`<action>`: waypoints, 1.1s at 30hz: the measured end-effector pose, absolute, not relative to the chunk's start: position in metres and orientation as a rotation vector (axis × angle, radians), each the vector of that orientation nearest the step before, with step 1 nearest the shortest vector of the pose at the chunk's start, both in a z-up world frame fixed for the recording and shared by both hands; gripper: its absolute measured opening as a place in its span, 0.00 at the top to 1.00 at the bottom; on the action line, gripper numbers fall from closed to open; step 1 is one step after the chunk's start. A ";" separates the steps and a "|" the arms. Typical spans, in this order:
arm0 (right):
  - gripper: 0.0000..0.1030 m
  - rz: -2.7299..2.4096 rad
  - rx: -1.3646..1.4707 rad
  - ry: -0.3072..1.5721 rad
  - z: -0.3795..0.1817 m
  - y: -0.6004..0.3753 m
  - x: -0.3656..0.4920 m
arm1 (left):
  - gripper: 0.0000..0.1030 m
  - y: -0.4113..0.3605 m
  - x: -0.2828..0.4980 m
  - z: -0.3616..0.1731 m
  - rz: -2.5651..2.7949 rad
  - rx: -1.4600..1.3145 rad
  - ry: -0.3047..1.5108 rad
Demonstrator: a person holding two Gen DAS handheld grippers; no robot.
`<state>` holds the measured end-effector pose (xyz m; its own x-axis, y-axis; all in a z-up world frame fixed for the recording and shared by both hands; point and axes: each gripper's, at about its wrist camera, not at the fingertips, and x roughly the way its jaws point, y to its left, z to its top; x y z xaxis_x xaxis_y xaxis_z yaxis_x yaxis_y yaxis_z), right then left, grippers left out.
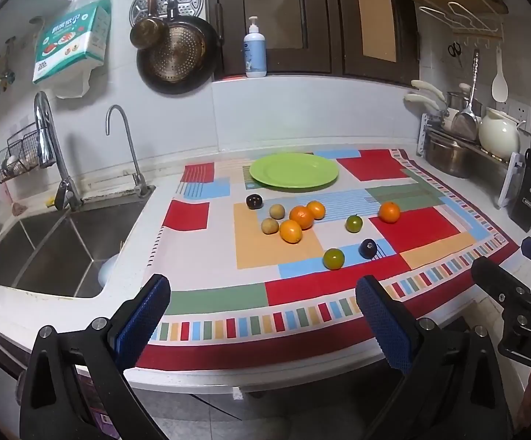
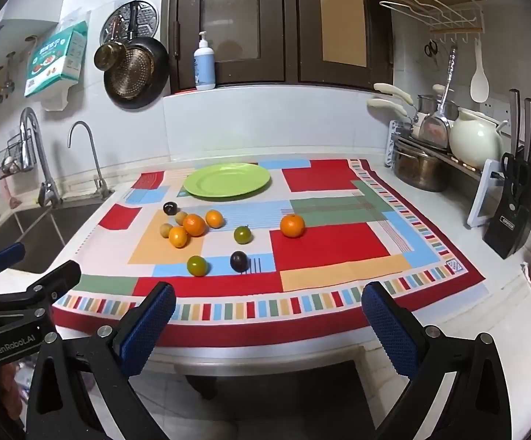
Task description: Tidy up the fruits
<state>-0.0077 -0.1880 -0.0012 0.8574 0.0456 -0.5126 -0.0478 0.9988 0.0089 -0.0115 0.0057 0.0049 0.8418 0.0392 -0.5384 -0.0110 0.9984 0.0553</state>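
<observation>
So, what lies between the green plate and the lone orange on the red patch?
Only bare patterned cloth between green plate and lone orange, in both views.

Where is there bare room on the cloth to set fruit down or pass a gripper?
The green plate is empty. Free cloth: the red patch right of the lone orange, and the front strip nearest both open grippers. Crowded: the cluster of oranges left of centre.
</observation>
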 end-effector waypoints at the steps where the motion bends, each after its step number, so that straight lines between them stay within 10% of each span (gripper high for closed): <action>1: 0.01 0.049 -0.005 0.538 -0.002 -0.186 -0.004 | 0.00 0.005 -0.011 0.005 0.028 0.052 0.569; 33: 0.01 0.074 -0.003 0.516 0.002 -0.199 -0.018 | 0.00 0.002 -0.017 0.019 0.018 0.048 0.540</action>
